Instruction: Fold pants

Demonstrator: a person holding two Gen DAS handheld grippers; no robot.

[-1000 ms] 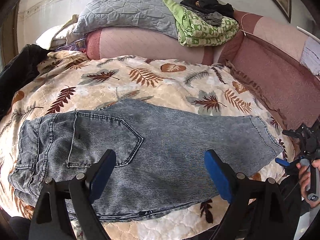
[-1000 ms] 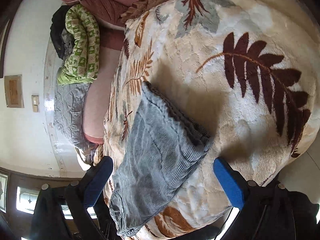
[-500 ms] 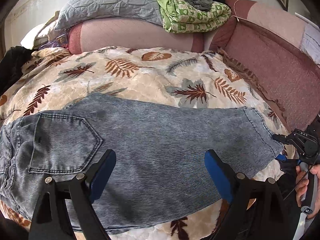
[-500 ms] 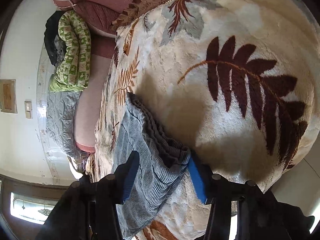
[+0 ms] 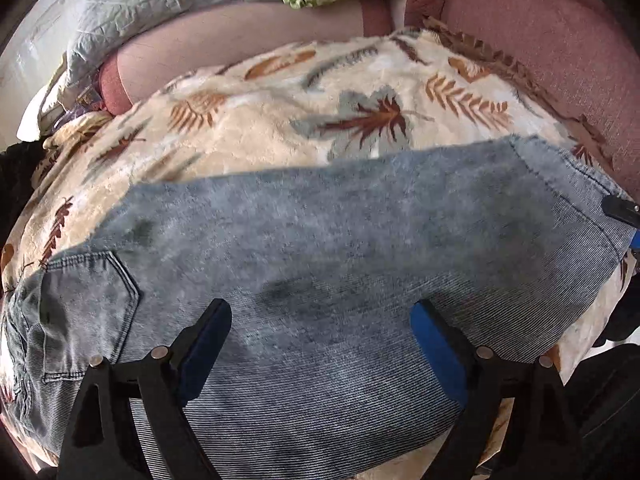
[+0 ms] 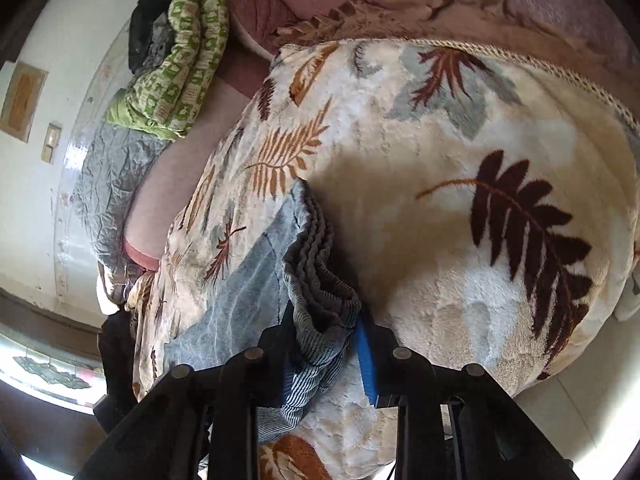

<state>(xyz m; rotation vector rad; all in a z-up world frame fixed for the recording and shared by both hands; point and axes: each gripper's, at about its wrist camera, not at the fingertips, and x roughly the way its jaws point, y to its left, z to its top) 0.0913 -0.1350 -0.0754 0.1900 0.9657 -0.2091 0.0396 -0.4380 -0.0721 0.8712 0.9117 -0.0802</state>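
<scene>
Grey-blue denim pants lie flat across a cream leaf-print blanket, back pocket at the left, leg hems at the right. My left gripper is open, its blue pads low over the middle of the legs. My right gripper is shut on the bunched leg hems of the pants. Its black tip also shows at the right edge of the left wrist view.
A pink padded sofa back runs behind and to the right. A grey quilt and a green patterned blanket are piled on it. Dark clothing lies on top.
My right gripper closed from wide open onto the leg hems. My left gripper moved forward and lower over the pants, staying open.
</scene>
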